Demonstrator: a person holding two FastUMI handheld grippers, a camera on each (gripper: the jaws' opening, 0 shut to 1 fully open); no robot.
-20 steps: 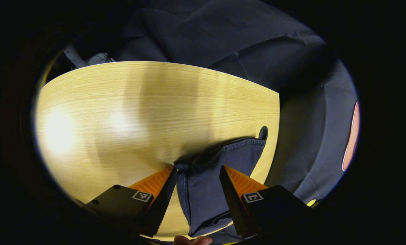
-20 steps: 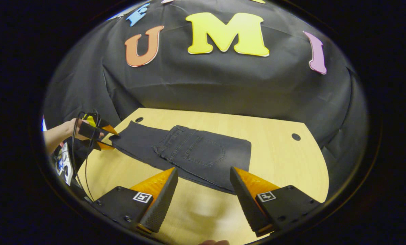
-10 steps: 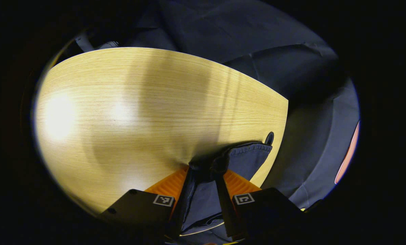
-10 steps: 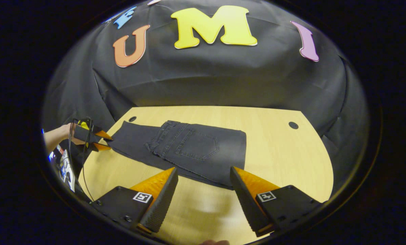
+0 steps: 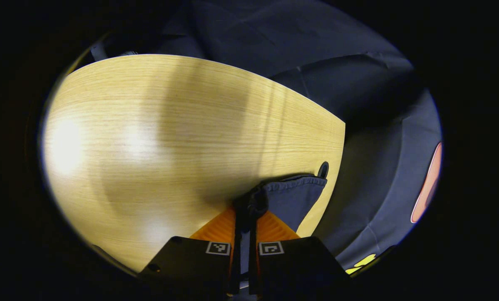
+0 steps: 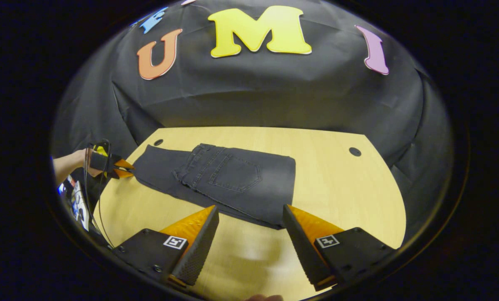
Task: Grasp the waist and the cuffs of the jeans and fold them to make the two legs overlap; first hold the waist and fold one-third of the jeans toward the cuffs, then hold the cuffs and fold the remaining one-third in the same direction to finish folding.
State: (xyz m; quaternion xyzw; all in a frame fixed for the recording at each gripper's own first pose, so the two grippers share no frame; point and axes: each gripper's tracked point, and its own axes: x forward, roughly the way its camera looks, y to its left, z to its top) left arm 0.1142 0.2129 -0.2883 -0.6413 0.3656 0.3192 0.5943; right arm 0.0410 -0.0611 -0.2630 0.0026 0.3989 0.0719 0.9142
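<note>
Jeans on table; cuffs by table's edge hole.

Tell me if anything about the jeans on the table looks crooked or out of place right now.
Nothing stands out. The jeans lie flat on the table, waist third already folded over, pocket up. The left gripper is shut on the bunched cuffs near the table's edge; the right gripper hangs open.
</note>
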